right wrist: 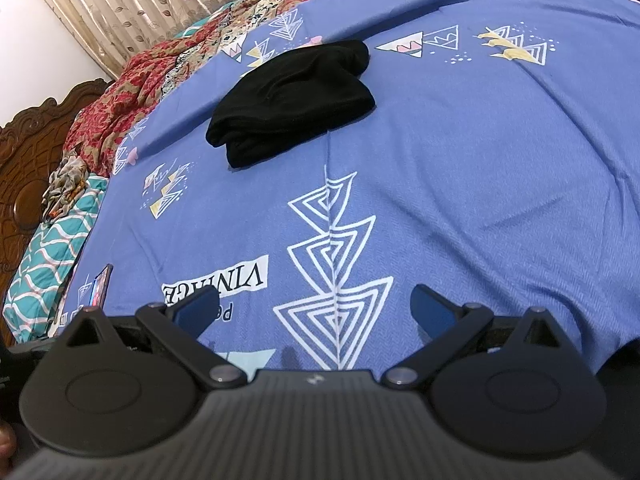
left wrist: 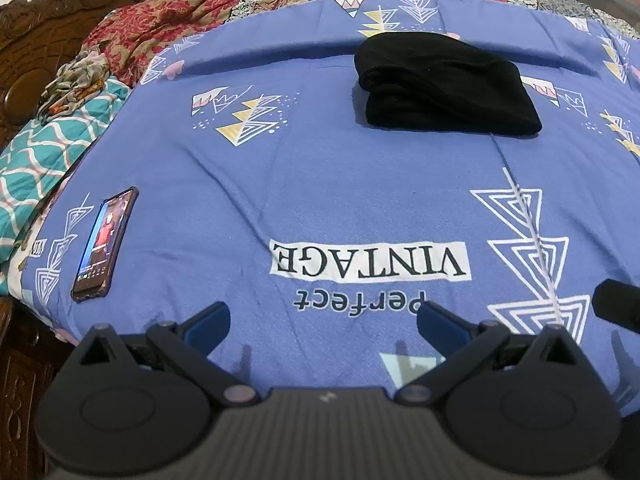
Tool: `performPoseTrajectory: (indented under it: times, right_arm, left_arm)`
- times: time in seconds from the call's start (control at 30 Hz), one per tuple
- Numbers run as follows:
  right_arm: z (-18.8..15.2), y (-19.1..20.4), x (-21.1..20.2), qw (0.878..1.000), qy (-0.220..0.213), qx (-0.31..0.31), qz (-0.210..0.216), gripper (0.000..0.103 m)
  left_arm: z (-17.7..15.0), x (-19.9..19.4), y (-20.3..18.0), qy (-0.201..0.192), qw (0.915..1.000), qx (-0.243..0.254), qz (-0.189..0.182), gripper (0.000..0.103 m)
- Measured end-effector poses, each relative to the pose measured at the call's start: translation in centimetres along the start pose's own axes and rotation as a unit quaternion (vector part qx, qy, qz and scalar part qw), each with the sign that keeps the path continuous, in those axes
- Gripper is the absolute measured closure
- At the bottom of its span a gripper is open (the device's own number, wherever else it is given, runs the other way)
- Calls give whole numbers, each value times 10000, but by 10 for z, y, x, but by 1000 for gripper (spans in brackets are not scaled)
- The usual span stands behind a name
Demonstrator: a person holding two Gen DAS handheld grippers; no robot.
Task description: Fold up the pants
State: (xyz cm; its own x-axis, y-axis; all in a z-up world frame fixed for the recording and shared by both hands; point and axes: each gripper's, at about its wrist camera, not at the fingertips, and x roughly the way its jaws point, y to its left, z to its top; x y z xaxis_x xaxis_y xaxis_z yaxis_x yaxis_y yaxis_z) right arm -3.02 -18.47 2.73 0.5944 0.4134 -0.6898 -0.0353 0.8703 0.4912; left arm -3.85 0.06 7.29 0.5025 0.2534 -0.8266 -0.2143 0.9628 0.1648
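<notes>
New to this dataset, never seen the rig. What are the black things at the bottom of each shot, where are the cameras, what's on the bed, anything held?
There is no robot arm. A person carries a two-finger gripper in each hand, and a fisheye camera on each one looks forward along its fingers. One picture comes from the left gripper, the other from the right gripper. The black shapes at the bottom are the grippers' own bodies, with blue finger pads.

Both stand open and hold nothing, hovering over a blue printed bedsheet. Farther up the bed lie the black pants, already folded into a compact bundle. A phone with its screen lit lies near the left edge. Patterned blankets are piled beyond.
</notes>
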Motion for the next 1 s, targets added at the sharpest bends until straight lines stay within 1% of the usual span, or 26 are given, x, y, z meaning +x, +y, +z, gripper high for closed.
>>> performPoseTrajectory:
  times: [0.57,1.0]
  right_arm:
    - [3,-1,0,10000,-8,7,-4,0]
    - [3,-1,0,10000,-13,16,-1,0]
  left_arm:
    - [2,-1,0,-25,10000,-15,-27,0]
    - [0,0,-1,74,9999,-4,-128,0]
